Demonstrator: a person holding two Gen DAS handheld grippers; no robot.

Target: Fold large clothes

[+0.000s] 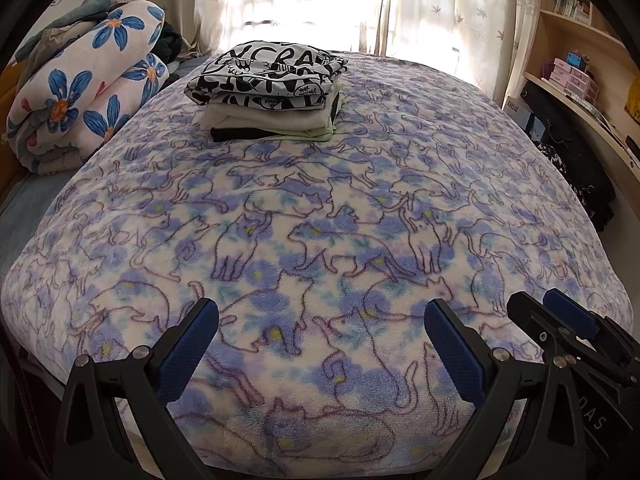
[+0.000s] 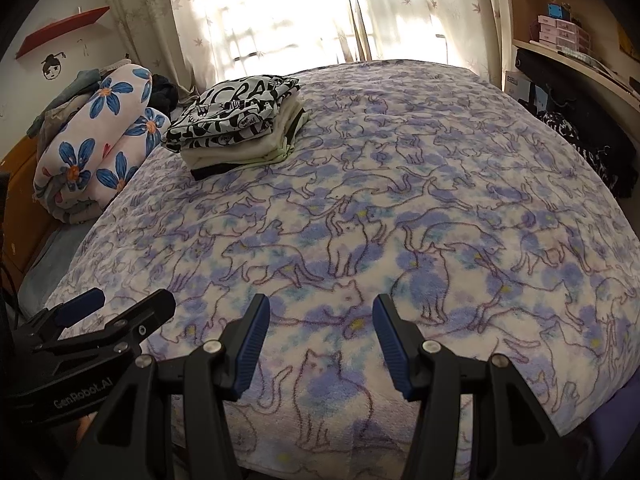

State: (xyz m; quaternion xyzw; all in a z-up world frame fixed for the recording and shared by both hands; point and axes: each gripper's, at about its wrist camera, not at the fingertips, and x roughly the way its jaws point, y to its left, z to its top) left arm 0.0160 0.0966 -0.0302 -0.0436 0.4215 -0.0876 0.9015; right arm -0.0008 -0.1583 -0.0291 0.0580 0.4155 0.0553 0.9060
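- Left wrist view: the left claw (image 1: 320,344) hangs over the near edge of the bed, its 2 blue-padded fingers (image 1: 184,354) spread wide with nothing between them, only the cat-print fleece blanket (image 1: 320,240) below.
- Right claw (image 2: 320,340) sits just beside it, also released, its jaws parted about halfway and gripping nothing; in the left wrist view it shows at the lower right (image 1: 568,320).
- A stack of folded clothes (image 1: 272,96) lies on the far part of the bed, toward the window, well apart from both claws.
- On top of the stack is a black-and-white lettered garment (image 2: 236,112); under it are pale cream and light green layers, with a black layer at the bottom.
- The stack's long axis runs roughly across the bed, parallel to the near edge, and its folded edges face the claws.
- A rolled quilt with blue flowers (image 1: 92,88) lies left of the stack, off the blanket's edge.
- Curtains (image 1: 440,8) hang behind the bed, and shelves (image 1: 580,60) stand at the right.
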